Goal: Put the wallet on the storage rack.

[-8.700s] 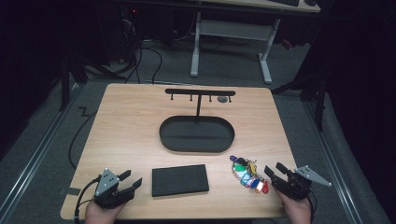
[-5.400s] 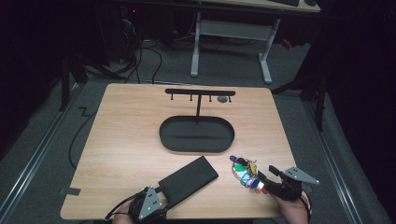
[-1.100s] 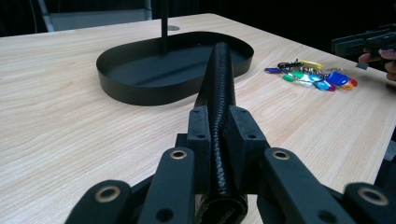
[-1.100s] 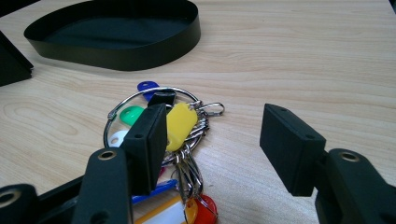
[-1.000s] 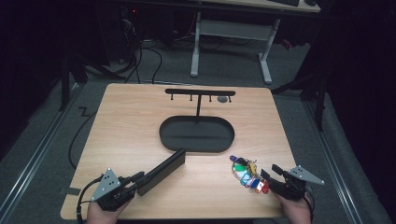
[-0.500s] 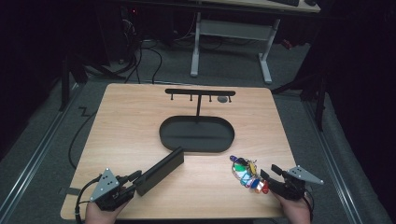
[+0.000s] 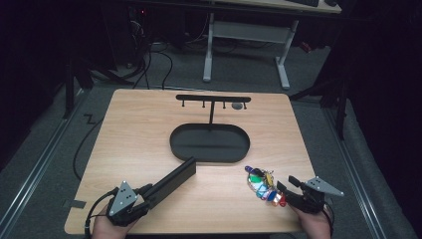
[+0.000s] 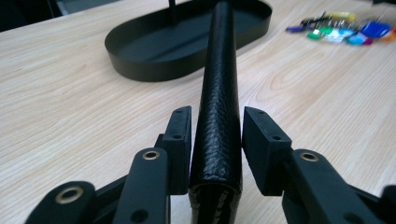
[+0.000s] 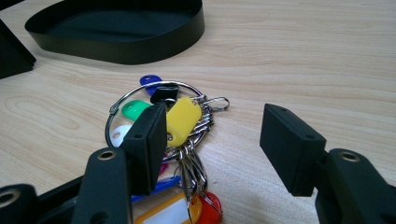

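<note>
Fingers of the left gripper (image 8: pixel 212 140) clamp the near end of a black leather wallet (image 8: pixel 218 93), held on edge and angled toward the oval tray (image 7: pixel 209 144). Right gripper (image 9: pixel 212 149) jaws stand spread apart, grasping nothing, just above a key ring (image 9: pixel 163 121) with coloured tags lying on the wooden table (image 7: pixel 139 129). Beyond the tray, a black T-shaped hook stand (image 7: pixel 213 99) rises upright.
</note>
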`<state>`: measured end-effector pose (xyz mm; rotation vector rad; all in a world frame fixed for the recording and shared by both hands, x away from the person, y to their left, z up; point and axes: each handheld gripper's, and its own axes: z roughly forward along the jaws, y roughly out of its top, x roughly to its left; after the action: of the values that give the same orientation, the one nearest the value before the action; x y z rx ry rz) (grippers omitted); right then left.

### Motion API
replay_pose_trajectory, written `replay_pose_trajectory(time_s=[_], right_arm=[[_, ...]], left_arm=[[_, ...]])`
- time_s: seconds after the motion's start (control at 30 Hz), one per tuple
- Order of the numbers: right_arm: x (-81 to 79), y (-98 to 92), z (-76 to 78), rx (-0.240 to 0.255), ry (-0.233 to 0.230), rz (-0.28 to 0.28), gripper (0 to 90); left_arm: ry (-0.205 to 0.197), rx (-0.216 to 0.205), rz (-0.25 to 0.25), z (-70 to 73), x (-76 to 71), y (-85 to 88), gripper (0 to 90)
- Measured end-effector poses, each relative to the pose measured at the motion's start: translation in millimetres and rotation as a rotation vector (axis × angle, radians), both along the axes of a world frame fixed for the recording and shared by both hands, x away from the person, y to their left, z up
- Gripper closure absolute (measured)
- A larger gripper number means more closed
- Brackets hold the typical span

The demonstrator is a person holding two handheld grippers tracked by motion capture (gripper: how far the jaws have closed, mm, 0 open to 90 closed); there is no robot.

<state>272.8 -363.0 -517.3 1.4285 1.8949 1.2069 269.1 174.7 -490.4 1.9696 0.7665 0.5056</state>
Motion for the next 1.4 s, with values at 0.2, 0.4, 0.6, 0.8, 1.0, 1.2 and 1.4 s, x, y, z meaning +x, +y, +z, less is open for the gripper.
replay_pose_trajectory(time_s=[0.2,0.4,0.6,0.8,1.0,1.2,1.4], right_arm=[[1.1,0.0,-1.0,-0.001,0.004,0.003,42.0],[1.8,0.4,-1.2,0.006,0.008,0.011,42.0],[2.0,1.7,-1.0,0.006,0.008,0.021,41.9],[2.5,2.5,-1.6,0.010,0.015,0.029,41.8],[4.1,2.9,-2.3,0.022,0.019,0.039,41.8],[6.7,10.8,-0.9,0.019,0.018,0.083,41.8],[5.5,26.5,1.5,-0.008,0.002,0.166,41.7]], left_arm=[[0.030,0.133,-0.023,-0.4,4.5,-13.1,61.4],[0.127,0.221,-0.044,11.5,16.2,-21.0,64.4],[0.153,0.292,-0.072,25.5,21.2,-28.7,64.2],[0.177,0.377,-0.090,41.1,27.5,-33.8,64.4],[0.255,0.439,-0.101,47.4,37.7,-42.3,65.5],[0.303,0.430,-0.088,48.6,45.3,-47.4,71.7],[0.268,0.433,-0.095,46.8,37.8,-50.0,72.9]])
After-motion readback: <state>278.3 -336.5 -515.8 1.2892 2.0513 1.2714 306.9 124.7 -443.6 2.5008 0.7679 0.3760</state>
